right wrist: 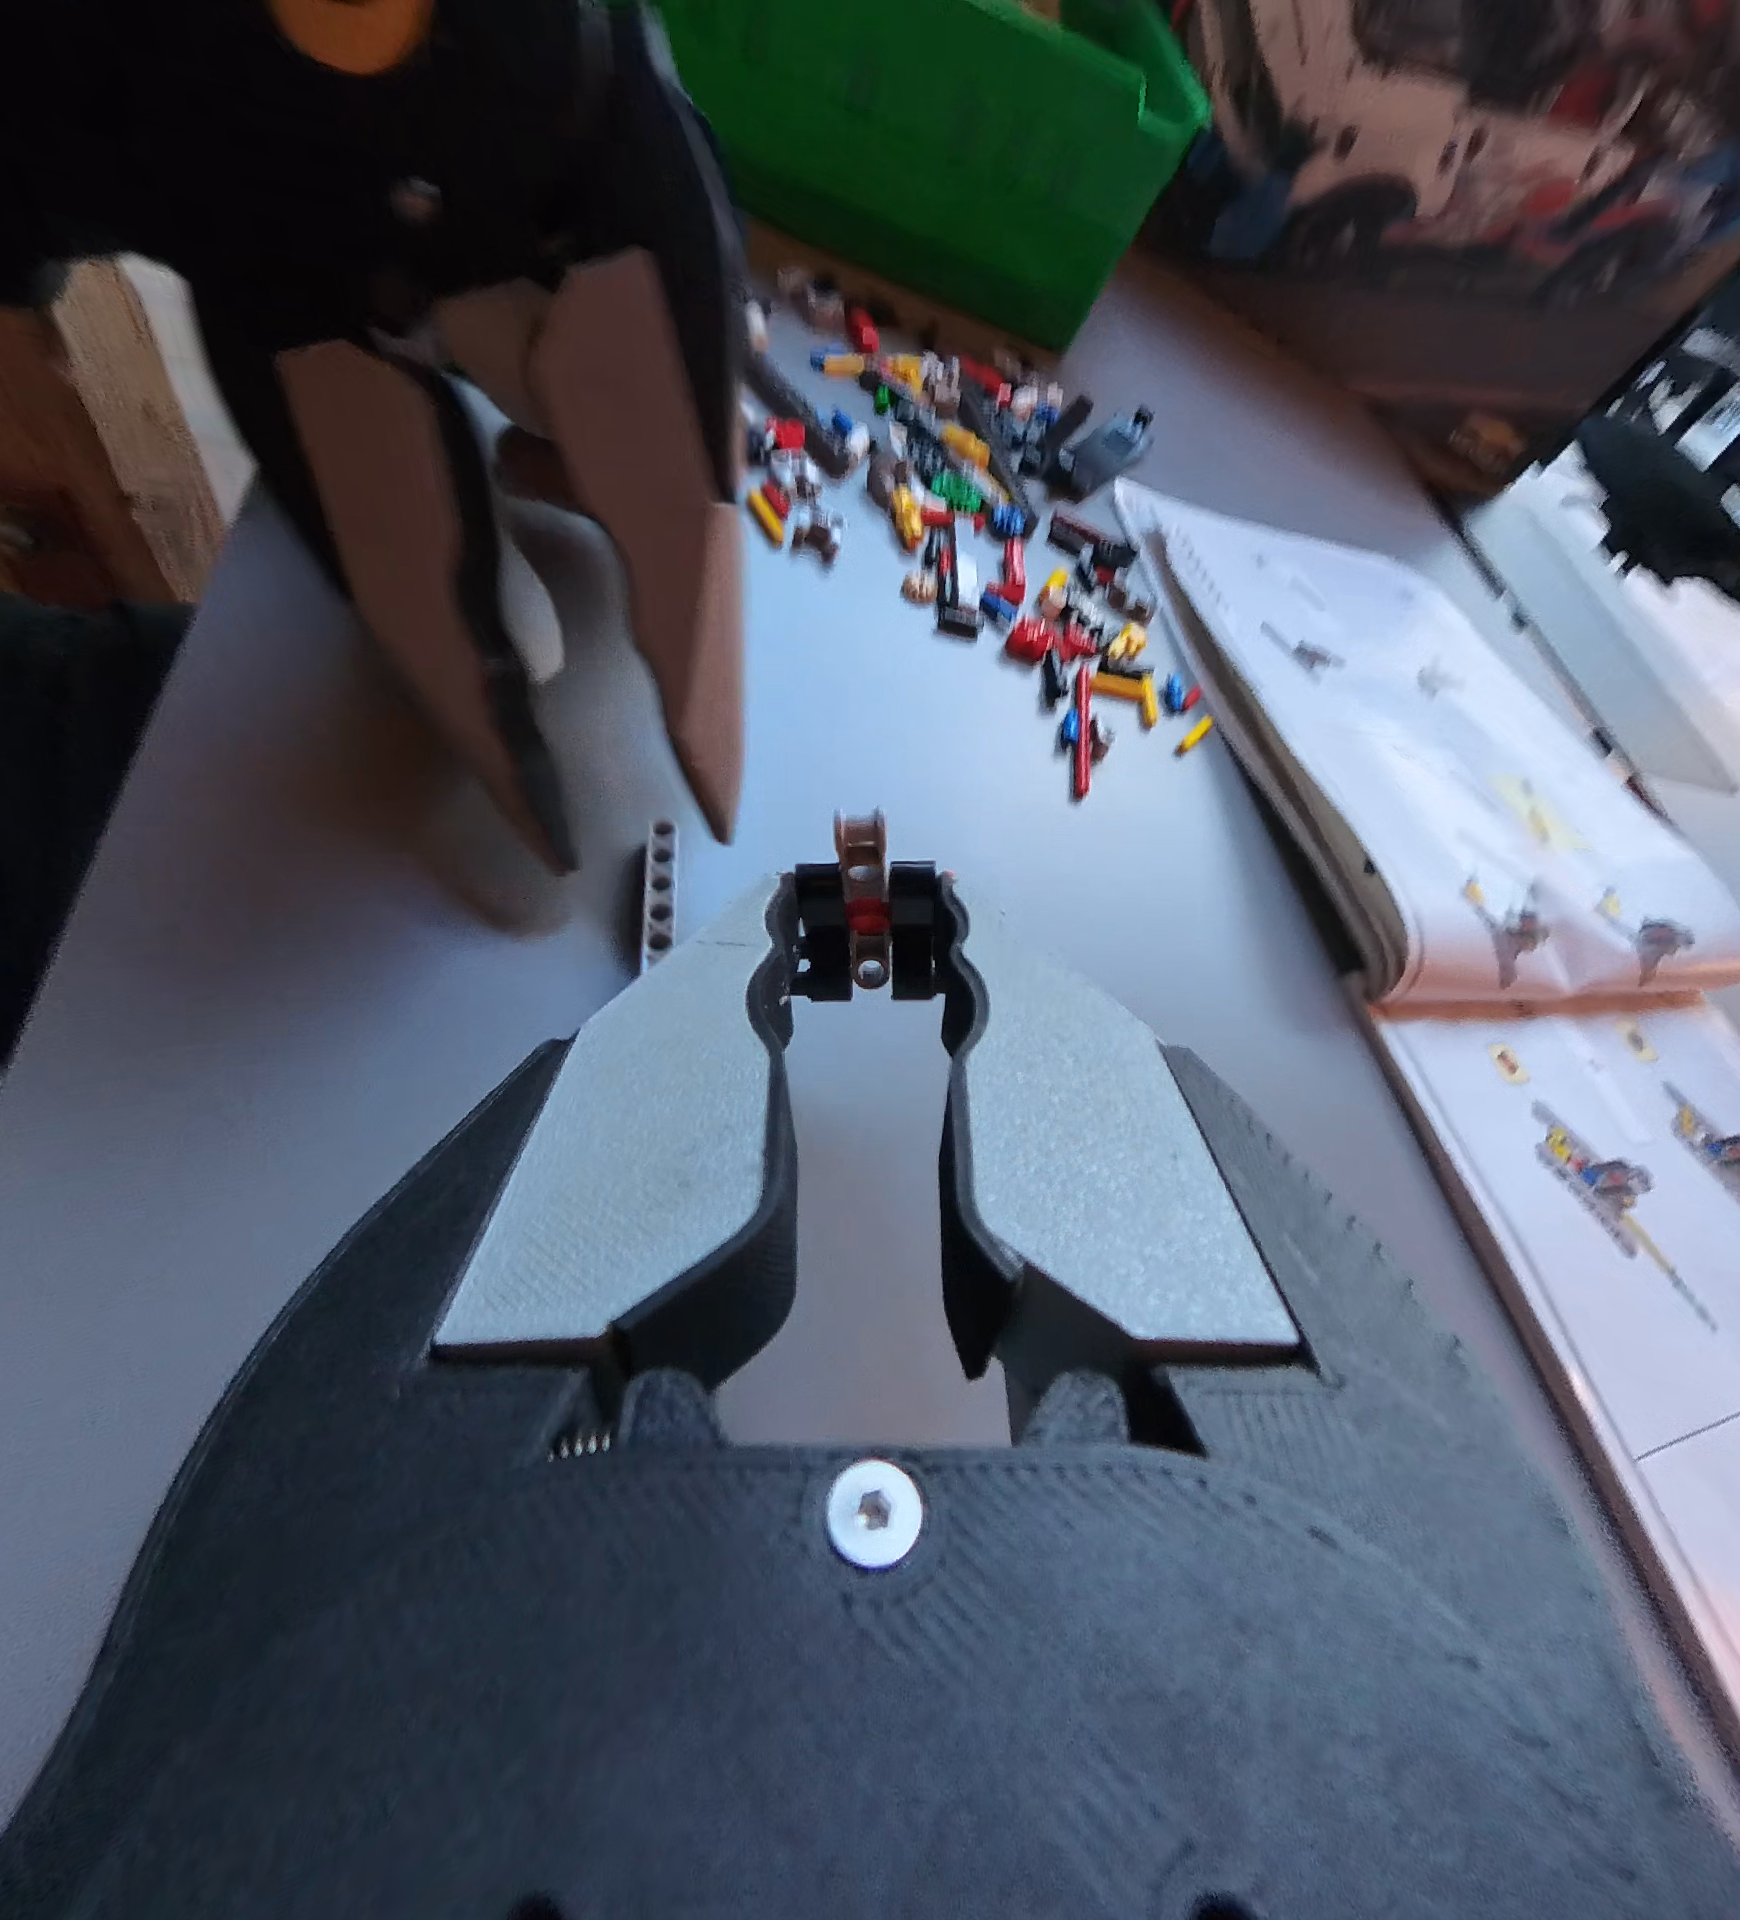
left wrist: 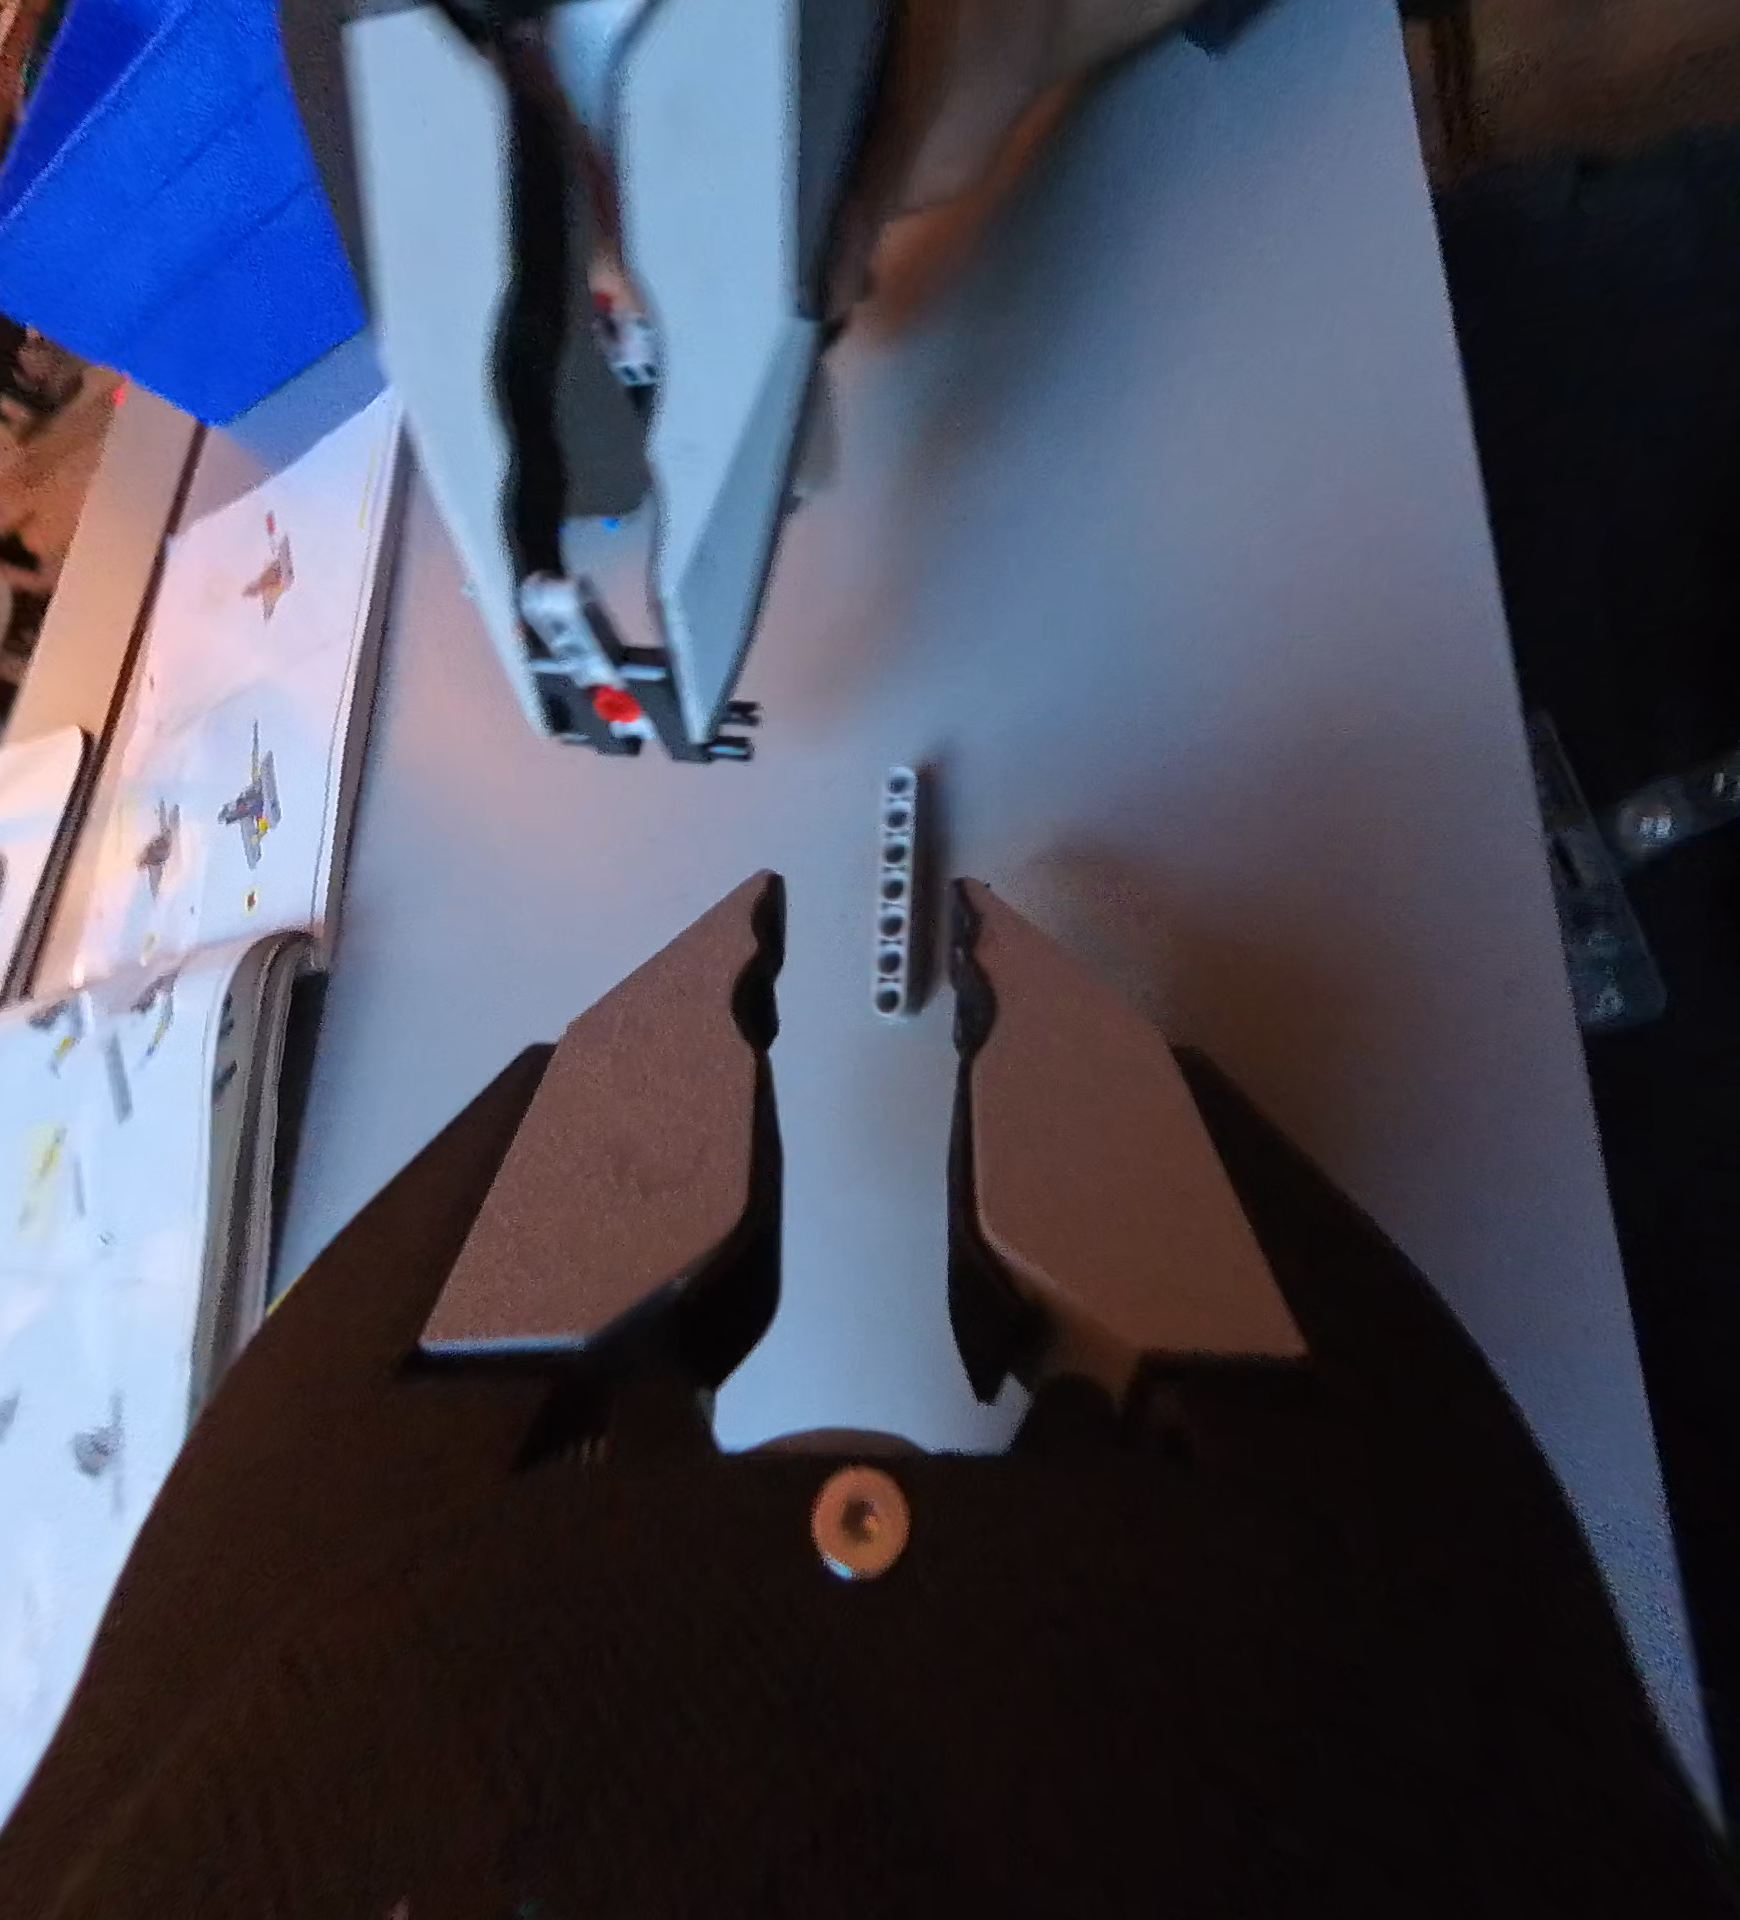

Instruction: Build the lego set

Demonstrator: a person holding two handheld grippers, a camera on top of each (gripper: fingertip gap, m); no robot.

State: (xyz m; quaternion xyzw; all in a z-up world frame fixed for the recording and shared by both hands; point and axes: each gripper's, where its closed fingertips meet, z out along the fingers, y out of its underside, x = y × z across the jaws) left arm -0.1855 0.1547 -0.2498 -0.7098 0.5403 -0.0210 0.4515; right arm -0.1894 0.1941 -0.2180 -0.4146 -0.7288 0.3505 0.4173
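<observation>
My left gripper (left wrist: 868, 888) is open, low over the grey table (left wrist: 1209, 623). A light grey beam with a row of holes (left wrist: 895, 894) lies flat on the table between its brown fingertips, nearer the right finger (left wrist: 980, 935); neither pad presses on it. In the right wrist view the beam (right wrist: 658, 894) lies below the left gripper (right wrist: 637, 847). My right gripper (right wrist: 866, 899) is shut on a small assembly of black pieces (right wrist: 824, 925) with a brown connector and a red pin in the middle. The left wrist view also shows that gripper (left wrist: 637, 717), holding the assembly (left wrist: 617, 709) just above the table.
A pile of loose coloured bricks (right wrist: 1001, 520) lies on the table beyond the grippers. An open instruction booklet (right wrist: 1417, 748) lies to the right of them and also shows in the left wrist view (left wrist: 170, 831). A green bin (right wrist: 928, 135), a printed box (right wrist: 1468, 156) and a blue bin (left wrist: 159, 197) stand behind.
</observation>
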